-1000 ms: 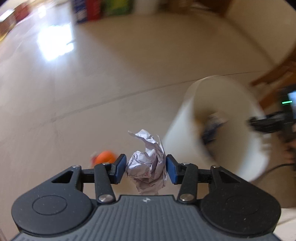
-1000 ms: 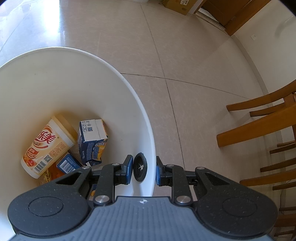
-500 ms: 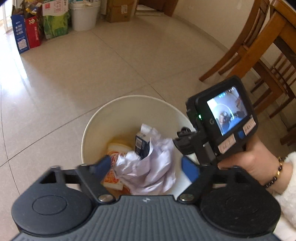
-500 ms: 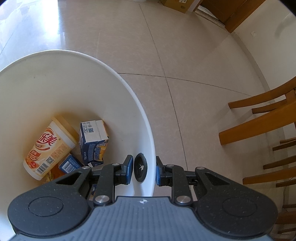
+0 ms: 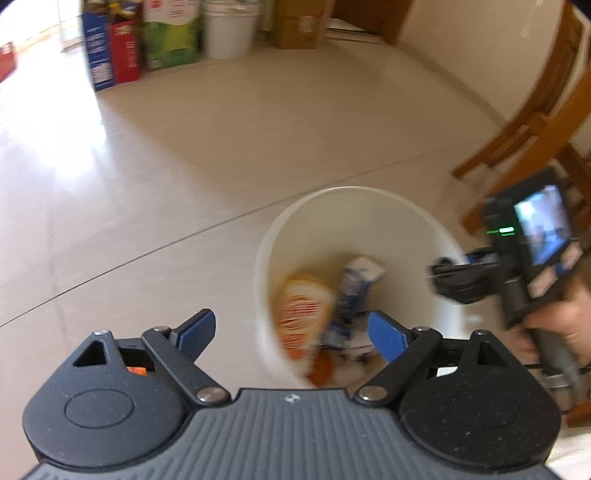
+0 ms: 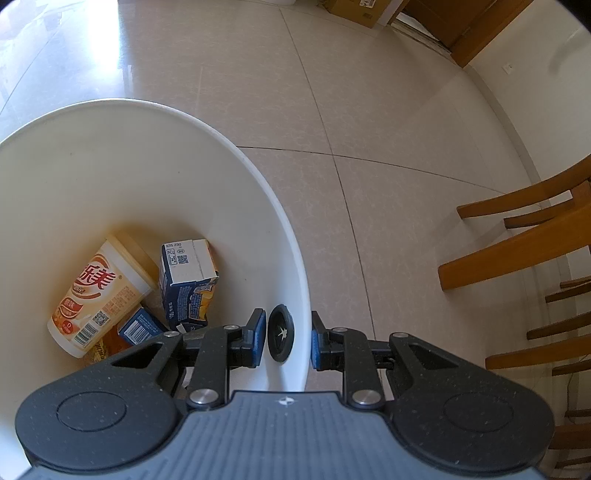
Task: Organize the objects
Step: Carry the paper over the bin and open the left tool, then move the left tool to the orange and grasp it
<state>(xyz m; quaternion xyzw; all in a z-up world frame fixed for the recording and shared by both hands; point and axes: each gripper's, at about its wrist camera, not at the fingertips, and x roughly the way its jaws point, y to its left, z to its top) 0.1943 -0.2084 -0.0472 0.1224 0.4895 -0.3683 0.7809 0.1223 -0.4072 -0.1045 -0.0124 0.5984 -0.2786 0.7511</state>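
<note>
A white bin (image 5: 354, 206) stands on the tiled floor, also in the right wrist view (image 6: 110, 155). Inside lie an orange-and-cream cup (image 6: 99, 291), a blue carton (image 6: 186, 284) and a smaller blue pack (image 6: 138, 330). My left gripper (image 5: 291, 336) is open and empty above the bin's near left rim. My right gripper (image 6: 284, 338) straddles the bin's right wall with one finger on each side, beside a black grommet (image 6: 280, 338); it also shows in the left wrist view (image 5: 458, 273). The crumpled paper is not visible now.
Wooden chairs (image 6: 517, 240) stand to the right of the bin. Colourful boxes (image 5: 122, 51), a white bucket (image 5: 229, 29) and a cardboard box (image 5: 299, 24) line the far wall. Something orange (image 5: 135, 370) lies on the floor under my left gripper.
My left gripper swung over the bin, opened wide and let go of the crumpled paper. It has now pulled back to the left. The right gripper kept its hold on the bin wall.
</note>
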